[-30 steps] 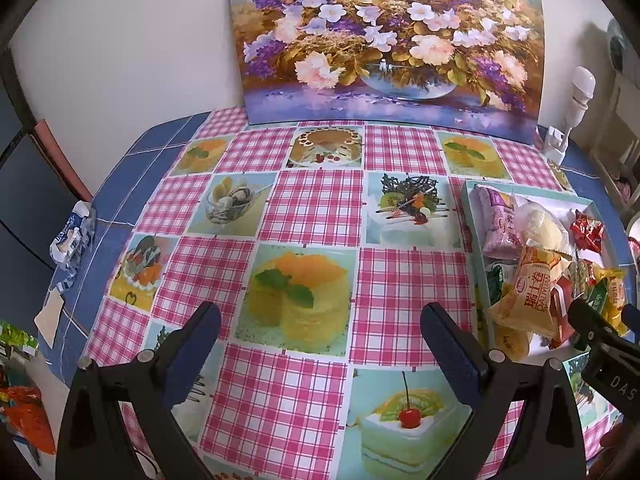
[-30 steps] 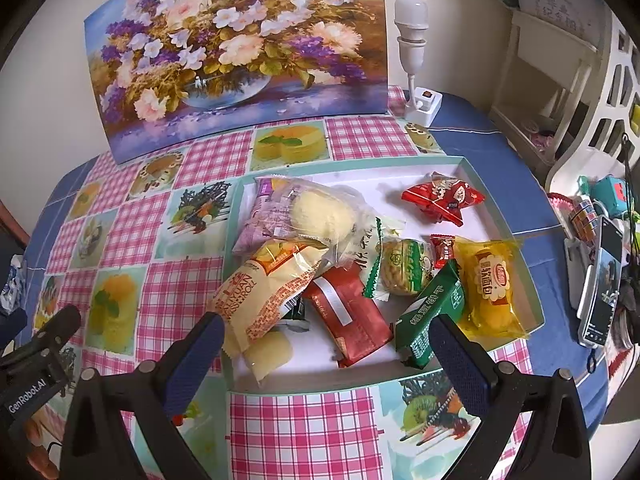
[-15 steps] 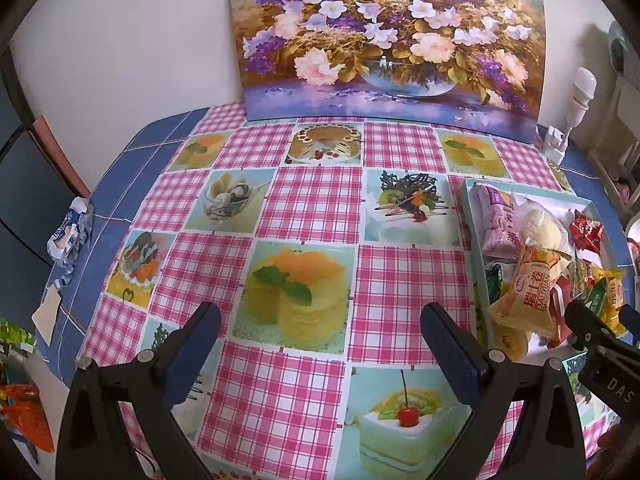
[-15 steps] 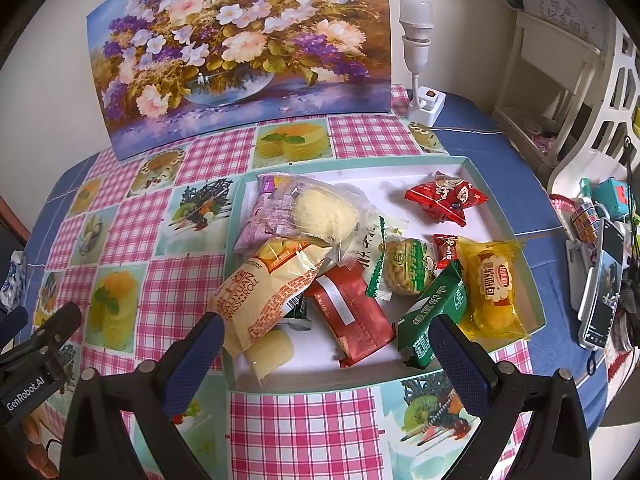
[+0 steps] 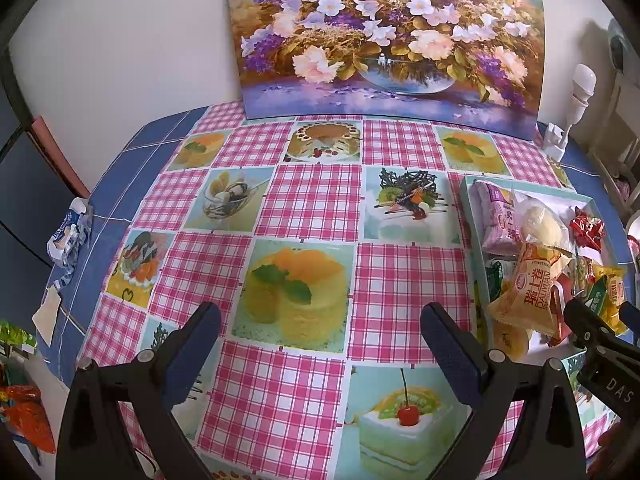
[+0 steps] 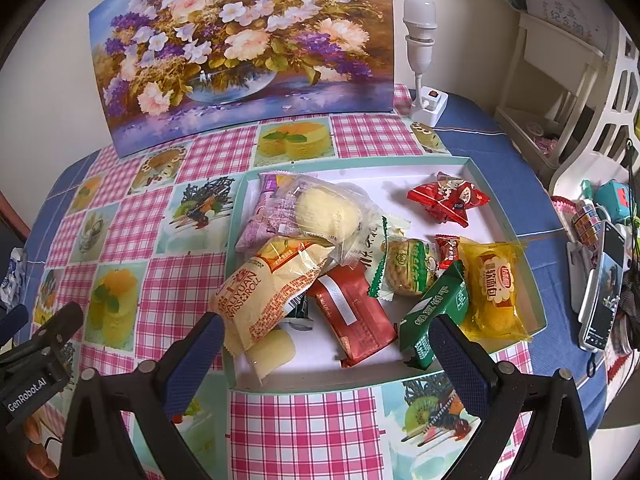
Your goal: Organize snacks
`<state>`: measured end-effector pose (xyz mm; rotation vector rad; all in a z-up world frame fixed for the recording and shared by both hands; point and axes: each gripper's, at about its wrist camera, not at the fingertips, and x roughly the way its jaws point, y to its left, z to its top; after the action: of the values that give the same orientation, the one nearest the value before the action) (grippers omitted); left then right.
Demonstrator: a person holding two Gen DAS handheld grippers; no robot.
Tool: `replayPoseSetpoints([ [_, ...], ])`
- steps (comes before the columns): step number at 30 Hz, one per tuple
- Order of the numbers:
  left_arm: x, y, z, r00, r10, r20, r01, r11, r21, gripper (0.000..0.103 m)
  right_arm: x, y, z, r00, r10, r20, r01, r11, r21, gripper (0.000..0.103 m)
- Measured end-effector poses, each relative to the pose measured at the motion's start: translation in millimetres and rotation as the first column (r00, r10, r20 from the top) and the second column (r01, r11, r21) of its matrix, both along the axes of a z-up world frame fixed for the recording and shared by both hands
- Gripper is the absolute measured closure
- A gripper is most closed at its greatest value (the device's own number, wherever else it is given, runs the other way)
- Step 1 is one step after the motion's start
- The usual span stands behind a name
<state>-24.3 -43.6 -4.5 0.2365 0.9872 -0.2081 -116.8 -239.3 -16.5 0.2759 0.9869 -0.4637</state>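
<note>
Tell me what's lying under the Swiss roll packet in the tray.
Under the Swiss roll packet show a pale yellow packet, a dark wrapper's edge and the purple packet. Whatever else lies under it is covered.

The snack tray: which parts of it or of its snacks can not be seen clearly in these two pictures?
- Dark packet, right wrist view: mostly under the Swiss roll bag; its kind is unreadable.
- Pale snack, right wrist view: partly under the same bag, no label showing.
- Tray, left wrist view: its right part is hidden by the right gripper and the picture edge.
- Purple packet, right wrist view: mostly covered by the clear bun bag.
</note>
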Motion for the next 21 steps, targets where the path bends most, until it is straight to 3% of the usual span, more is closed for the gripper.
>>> replayPoseSetpoints([
  [21, 0.5, 2.1, -2.9, 1.000, 0.000, -0.008, 0.000, 1.000, 0.001, 0.003, 0.9, 0.6, -0.9, 1.000, 0.008, -0.007, -0.008, 1.000, 0.001, 0.000],
])
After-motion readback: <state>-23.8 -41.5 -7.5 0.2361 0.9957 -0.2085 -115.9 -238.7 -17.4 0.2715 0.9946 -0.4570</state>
